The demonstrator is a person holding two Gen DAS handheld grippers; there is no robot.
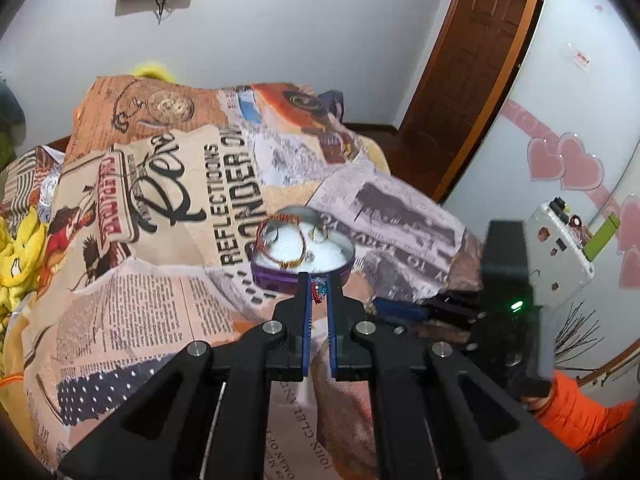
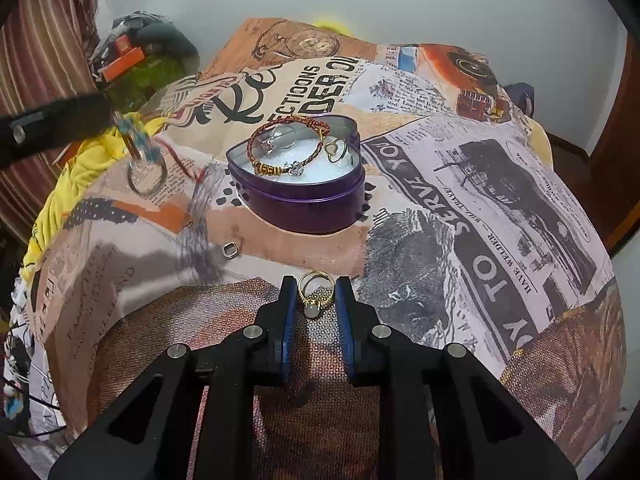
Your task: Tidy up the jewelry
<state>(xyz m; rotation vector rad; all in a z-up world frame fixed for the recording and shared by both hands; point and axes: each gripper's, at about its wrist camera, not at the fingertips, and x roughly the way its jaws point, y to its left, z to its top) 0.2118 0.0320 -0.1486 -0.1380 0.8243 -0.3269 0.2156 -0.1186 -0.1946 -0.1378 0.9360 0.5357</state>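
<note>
The purple heart tin sits on the printed blanket with a braided bracelet inside, the left gripper pinches a beaded string, and the right gripper stands apart around a gold ring.

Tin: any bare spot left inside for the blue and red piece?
Heart tin has bare white lining at its right lobe, beside the small gold ring. Left and centre are crowded by the braided bracelet. Left gripper holds the beaded piece just short of the near rim.
</note>
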